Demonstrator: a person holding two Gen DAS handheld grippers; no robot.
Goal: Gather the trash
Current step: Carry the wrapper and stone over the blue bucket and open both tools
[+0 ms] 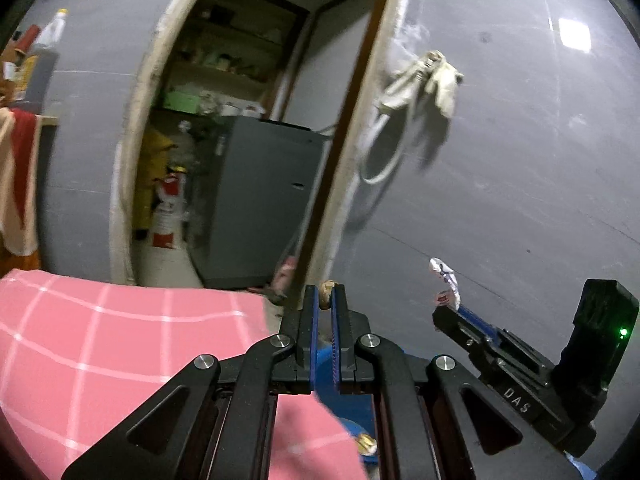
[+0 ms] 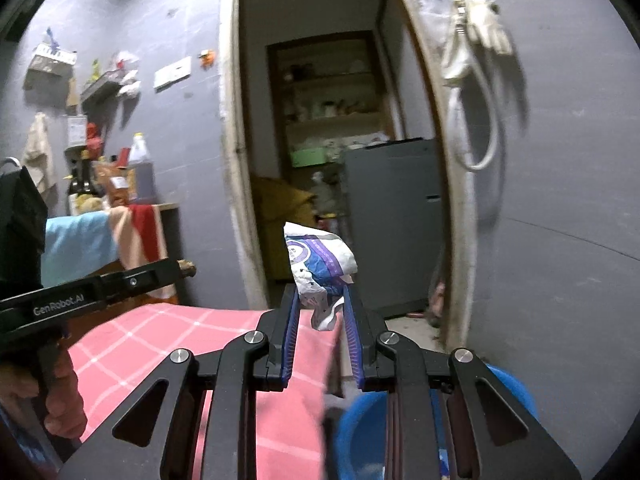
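My left gripper (image 1: 328, 294) sits at the lower centre of its own view, fingers pointing forward and level, nearly closed on a small tan scrap (image 1: 327, 292) pinched right at the tips. At the left edge of the right wrist view the same gripper (image 2: 186, 267) reaches in horizontally, my hand (image 2: 60, 392) wrapped round its handle at the lower left.

My right gripper (image 2: 320, 296) points forward and slightly upward at the centre of its view, its blue-lined fingers narrowly parted and clamped on a crumpled white and purple wrapper (image 2: 318, 268), which stands up above the tips. In the left wrist view this gripper (image 1: 444, 305) enters from the lower right, angled up and leftward, the wrapper (image 1: 444, 284) sticking up from its end.

Both grippers hang side by side over a pink checked cloth (image 1: 100, 336). A blue bowl (image 2: 360, 432) lies below my right gripper at the bottom of the frame, beside the cloth's edge. Ahead stands a doorway (image 2: 332, 140) in a grey wall (image 1: 520, 160), with a grey cabinet (image 2: 392, 220) inside it.
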